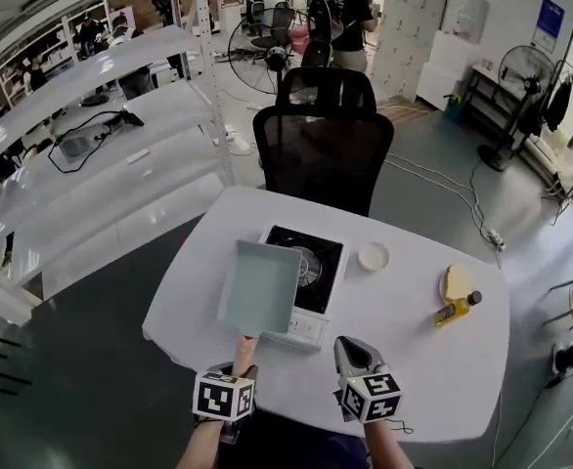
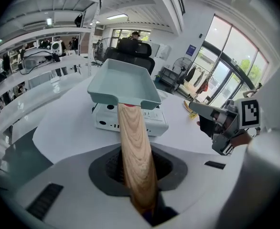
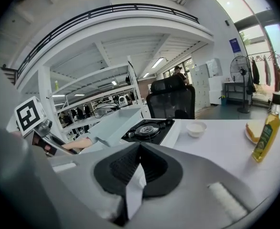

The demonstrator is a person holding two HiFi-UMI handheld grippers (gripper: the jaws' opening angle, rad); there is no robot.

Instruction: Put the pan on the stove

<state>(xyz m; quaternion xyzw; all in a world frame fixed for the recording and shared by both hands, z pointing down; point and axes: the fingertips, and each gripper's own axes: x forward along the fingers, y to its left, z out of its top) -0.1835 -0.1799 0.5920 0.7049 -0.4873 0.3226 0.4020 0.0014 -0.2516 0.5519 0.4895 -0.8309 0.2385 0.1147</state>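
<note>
A square pale green pan (image 1: 260, 286) with a wooden handle (image 1: 243, 350) hangs over the left half of the stove (image 1: 318, 258), a white single-burner unit with a black top. My left gripper (image 1: 238, 362) is shut on the handle (image 2: 135, 147), and the pan (image 2: 123, 82) tilts up above the stove (image 2: 130, 122). Whether the pan touches the stove I cannot tell. My right gripper (image 1: 350, 352) is shut and empty near the table's front edge, right of the handle. In the right gripper view, the pan (image 3: 112, 124) covers the stove's (image 3: 152, 130) left side.
A small white bowl (image 1: 373, 257) sits right of the stove. Further right are a plate with bread (image 1: 456, 283) and a yellow oil bottle (image 1: 456, 310). A black office chair (image 1: 324, 154) stands behind the white table (image 1: 414, 360). White shelving (image 1: 91, 164) runs along the left.
</note>
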